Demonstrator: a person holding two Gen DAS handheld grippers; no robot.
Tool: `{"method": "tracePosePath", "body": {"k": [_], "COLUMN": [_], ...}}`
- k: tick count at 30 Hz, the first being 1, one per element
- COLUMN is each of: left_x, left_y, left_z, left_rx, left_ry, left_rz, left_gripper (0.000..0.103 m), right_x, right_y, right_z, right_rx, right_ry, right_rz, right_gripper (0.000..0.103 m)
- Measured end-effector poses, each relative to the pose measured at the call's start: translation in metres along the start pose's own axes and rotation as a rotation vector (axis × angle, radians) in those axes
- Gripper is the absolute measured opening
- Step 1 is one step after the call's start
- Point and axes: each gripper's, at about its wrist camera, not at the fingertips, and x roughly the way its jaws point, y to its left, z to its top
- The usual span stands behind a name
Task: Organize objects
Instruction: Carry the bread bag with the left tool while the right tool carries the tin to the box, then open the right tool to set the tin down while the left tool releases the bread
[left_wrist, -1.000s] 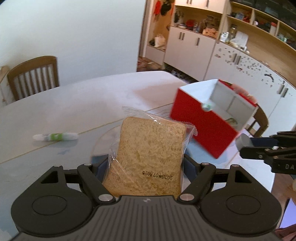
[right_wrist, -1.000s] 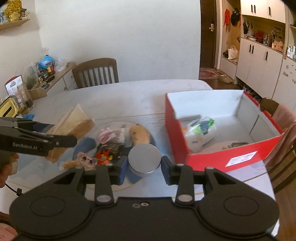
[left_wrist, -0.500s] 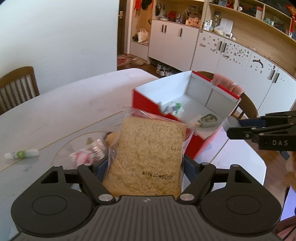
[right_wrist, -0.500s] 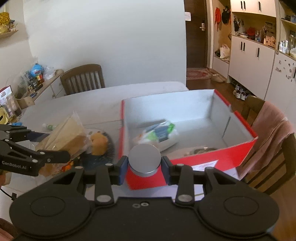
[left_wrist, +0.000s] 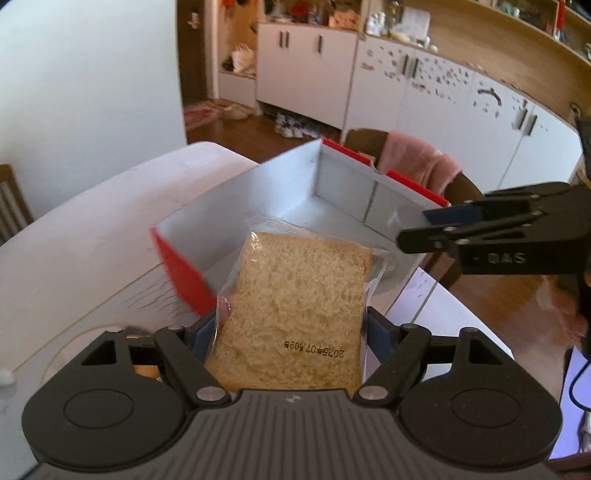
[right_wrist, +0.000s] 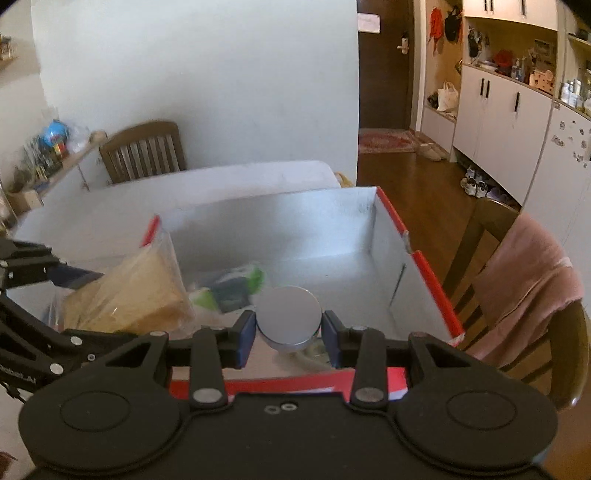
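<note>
My left gripper (left_wrist: 291, 328) is shut on a slice of brown bread in a clear bag (left_wrist: 299, 291), held upright over the near left corner of the red box with white inside walls (left_wrist: 280, 192). In the right wrist view the bread (right_wrist: 129, 295) and the left gripper (right_wrist: 85, 306) hang at the box's left end. My right gripper (right_wrist: 288, 330) is shut on a round silver tin (right_wrist: 288, 312) above the box's (right_wrist: 295, 218) front part. From the left wrist view the right gripper (left_wrist: 413, 227) reaches in from the right, over the box.
A green and blue packet (right_wrist: 236, 288) lies inside the box. A wooden chair draped with a pink cloth (right_wrist: 524, 266) stands right of the table. Another wooden chair (right_wrist: 144, 151) is at the far side. White cabinets (left_wrist: 443, 99) line the back wall.
Both grippers have travelled right, from above the loose items on the table to above the red box, each keeping its load. The box now fills the middle of both views.
</note>
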Motion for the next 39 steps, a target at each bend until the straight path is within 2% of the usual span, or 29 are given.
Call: {"method": "tracePosePath", "body": {"k": [5, 8, 12, 17, 23, 32, 39], "left_x": [0.038, 0.056, 0.081, 0.111, 0.134, 0.16, 0.167], "left_y": [-0.009, -0.018, -0.023, -0.03, -0.035, -0.037, -0.038], "left_z": [0.022, 0.032, 0.039, 0.045, 0.046, 0.046, 0.048], "left_rx": [0.018, 0.08, 0.105, 0.147, 0.2, 0.224, 0.226], "left_ry": [0.058, 0.074, 0.121, 0.18, 0.248, 0.384, 0.432], "left_rz": [0.02, 0.049, 0.058, 0.084, 0.113, 0.111, 0.101], "left_gripper": [0.08, 0.08, 0.08, 0.08, 0.08, 0.08, 0.082], "right_x": [0.03, 0.05, 0.073, 0.091, 0.103, 0.108, 0.108], "right_y": [-0.021, -0.03, -0.034, -0.031, -0.032, -0.03, -0.026], "right_z": [0.01, 0.011, 0.012, 0.012, 0.007, 0.003, 0.004], "right_rx": [0.018, 0.031, 0.039, 0.03, 0.026, -0.004, -0.033], "right_ry": [0.045, 0.091, 0.148, 0.215, 0.266, 0.297, 0.305], "right_rz": [-0.008, -0.017, -0.027, 0.001, -0.015, -0.023, -0.014], "right_gripper": [0.038, 0.038, 0.038, 0.038, 0.038, 0.039, 0.041]}}
